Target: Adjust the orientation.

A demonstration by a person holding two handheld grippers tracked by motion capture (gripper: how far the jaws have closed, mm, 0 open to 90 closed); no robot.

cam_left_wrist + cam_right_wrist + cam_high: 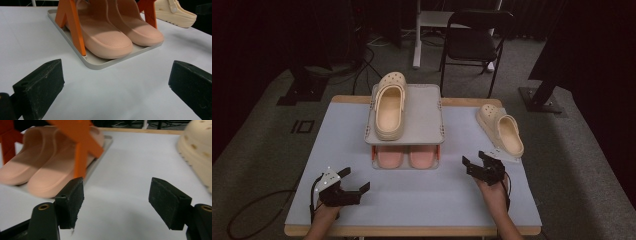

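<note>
A two-tier grey shoe rack (427, 107) with orange posts (72, 25) stands mid-table. One cream clog (389, 106) lies on its top shelf. A pair of pink slippers (407, 157) (110, 30) (45, 167) sits on its lower tray. A second cream clog (502, 129) (175, 12) (197, 152) lies on the table at the right. My left gripper (354, 184) (117, 85) rests open near the front left, empty. In front of the right clog my right gripper (474, 161) (116, 200) is open and empty.
The white tabletop (422, 200) has wooden edges. Behind the table stand a black folding chair (474, 40), a white post (417, 35) and dark stand bases on grey carpet. A cable (252, 210) trails off the left side.
</note>
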